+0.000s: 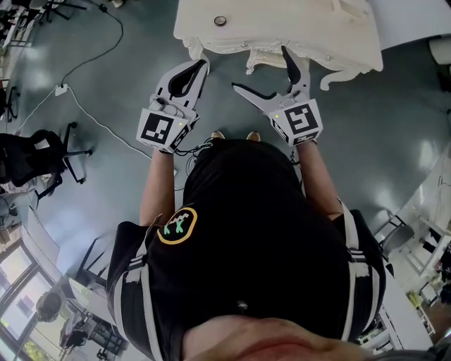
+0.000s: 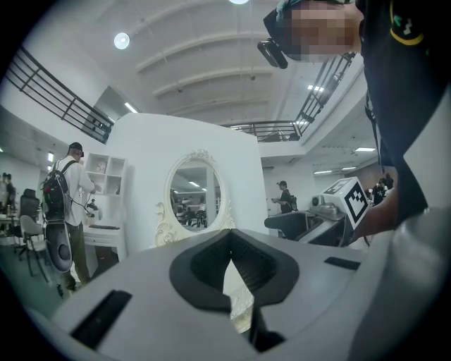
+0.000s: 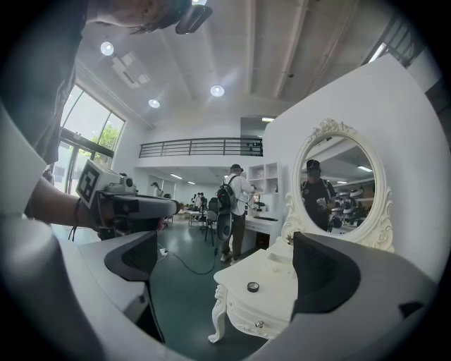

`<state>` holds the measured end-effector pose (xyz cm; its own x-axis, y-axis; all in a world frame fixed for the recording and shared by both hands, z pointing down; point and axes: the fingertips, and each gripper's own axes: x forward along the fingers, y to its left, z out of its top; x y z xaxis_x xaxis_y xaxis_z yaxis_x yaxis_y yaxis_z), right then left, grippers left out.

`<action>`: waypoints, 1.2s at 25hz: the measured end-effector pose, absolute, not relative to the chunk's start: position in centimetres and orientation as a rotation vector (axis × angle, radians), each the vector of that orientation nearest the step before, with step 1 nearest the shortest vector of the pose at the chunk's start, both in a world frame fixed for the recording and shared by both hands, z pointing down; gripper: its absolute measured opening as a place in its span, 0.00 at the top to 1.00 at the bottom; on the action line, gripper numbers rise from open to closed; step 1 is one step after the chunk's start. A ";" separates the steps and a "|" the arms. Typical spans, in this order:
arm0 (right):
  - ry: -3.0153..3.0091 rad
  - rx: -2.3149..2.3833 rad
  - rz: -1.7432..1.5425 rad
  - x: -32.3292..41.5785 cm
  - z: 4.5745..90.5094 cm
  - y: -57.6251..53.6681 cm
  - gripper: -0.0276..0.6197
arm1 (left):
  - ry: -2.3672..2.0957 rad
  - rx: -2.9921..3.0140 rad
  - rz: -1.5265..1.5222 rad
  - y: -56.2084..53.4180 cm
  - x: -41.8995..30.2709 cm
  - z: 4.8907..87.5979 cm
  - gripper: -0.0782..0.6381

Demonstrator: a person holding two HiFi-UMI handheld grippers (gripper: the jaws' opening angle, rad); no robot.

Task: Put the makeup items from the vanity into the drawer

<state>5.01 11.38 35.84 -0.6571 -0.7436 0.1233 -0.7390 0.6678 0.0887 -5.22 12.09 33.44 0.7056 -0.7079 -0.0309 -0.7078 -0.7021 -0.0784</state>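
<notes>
A white vanity [image 1: 296, 25] stands just ahead of me, with an oval mirror [image 3: 342, 187] on it. One small dark round makeup item [image 1: 220, 20] lies on its top, also seen as a small round item [image 3: 253, 287] in the right gripper view. The drawer front [image 3: 257, 321] with its knob looks closed. My left gripper [image 1: 203, 65] is shut and empty, its tips touching [image 2: 230, 236], short of the vanity's left front corner. My right gripper [image 1: 261, 69] hangs wide open and empty in front of the vanity [image 3: 225, 271], holding nothing.
A white cable [image 1: 91, 120] runs over the grey floor at the left, next to a black office chair [image 1: 42, 158]. A person with a backpack [image 3: 232, 204] stands farther off by another vanity. The carved vanity legs [image 1: 194, 48] stick out toward me.
</notes>
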 end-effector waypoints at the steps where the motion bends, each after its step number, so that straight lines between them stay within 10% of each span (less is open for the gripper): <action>1: -2.734 1.218 -0.043 5.7 36.0 11.6 0.03 | 1.184 -2.817 -0.008 12.4 -4.7 33.5 0.87; 30: -2.655 1.189 -0.005 2.4 39.3 -6.8 0.03 | 1.120 -2.833 -0.082 -6.8 -6.6 36.7 0.87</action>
<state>2.40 -6.82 39.31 -0.6436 -0.7363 0.2090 -0.7356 0.6705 0.0970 -6.64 -6.85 36.68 0.7291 -0.6843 0.0152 -0.6792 -0.7261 -0.1071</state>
